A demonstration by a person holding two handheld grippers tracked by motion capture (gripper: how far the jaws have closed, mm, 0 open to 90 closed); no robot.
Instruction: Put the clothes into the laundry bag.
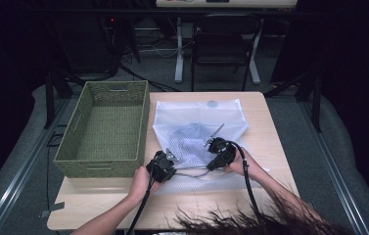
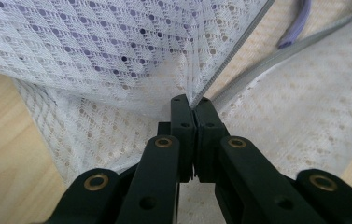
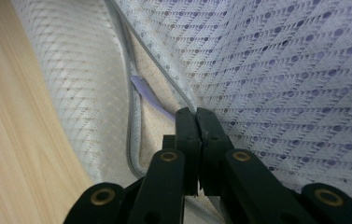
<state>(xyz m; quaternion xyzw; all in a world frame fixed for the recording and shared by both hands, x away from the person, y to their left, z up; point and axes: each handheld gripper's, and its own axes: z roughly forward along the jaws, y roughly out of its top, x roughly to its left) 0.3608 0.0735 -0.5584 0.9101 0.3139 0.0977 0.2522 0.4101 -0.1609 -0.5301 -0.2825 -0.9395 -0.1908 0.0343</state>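
Note:
A white mesh laundry bag (image 1: 199, 128) lies flat on the wooden table, with a bluish-purple garment (image 1: 192, 139) showing through the mesh. My left gripper (image 1: 168, 160) is at the bag's near left edge, jaws shut on the grey zipper edge (image 2: 229, 60) of the mesh bag (image 2: 94, 51). My right gripper (image 1: 211, 145) sits a little to the right, over the bag's near middle, jaws shut on the upper mesh layer (image 3: 276, 70) by the zipper seam (image 3: 134, 121). Between the two zipper edges the bag mouth gapes slightly, and a strip of purple cloth (image 3: 148, 95) shows inside.
A green woven basket (image 1: 104, 128) stands empty at the table's left, touching the bag's left side. The table's front edge (image 1: 103, 215) lies just below my hands. Beyond the far edge are a dark chair (image 1: 223, 41) and desk legs.

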